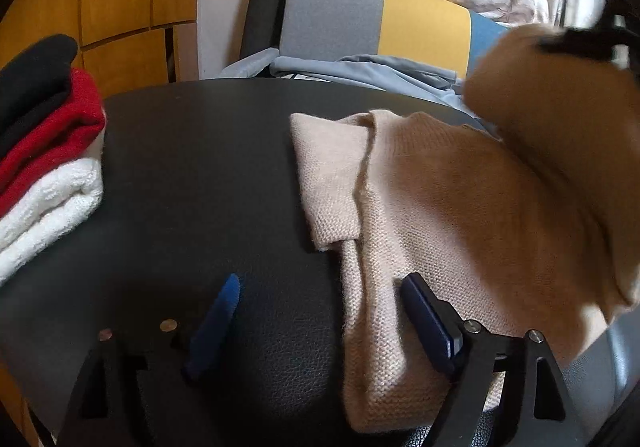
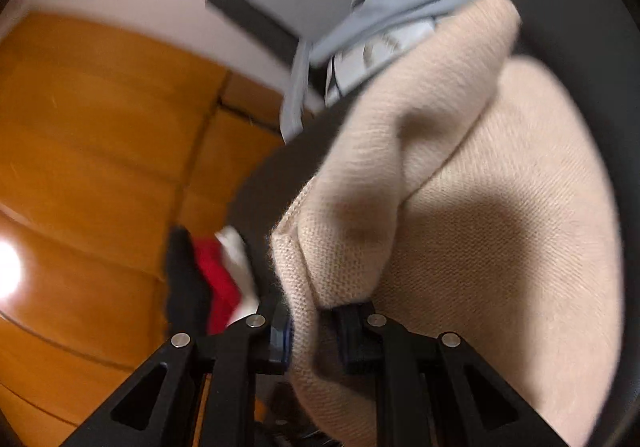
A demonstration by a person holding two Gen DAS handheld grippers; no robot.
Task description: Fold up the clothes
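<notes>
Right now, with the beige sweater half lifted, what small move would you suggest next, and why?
Probably carry the right claw, shut on the beige sweater, across and lay the raised flap over the flat part. The left claw is open astride the near edge, so it could pin that edge.

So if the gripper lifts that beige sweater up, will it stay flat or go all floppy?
Probably floppy: where the right gripper pinches the beige sweater, the knit already bunches and droops in soft folds. It likely won't slip out, since the fuzzy knit looks grippy. It seems light too, as one pinch holds a big flap up off the black table.
</notes>
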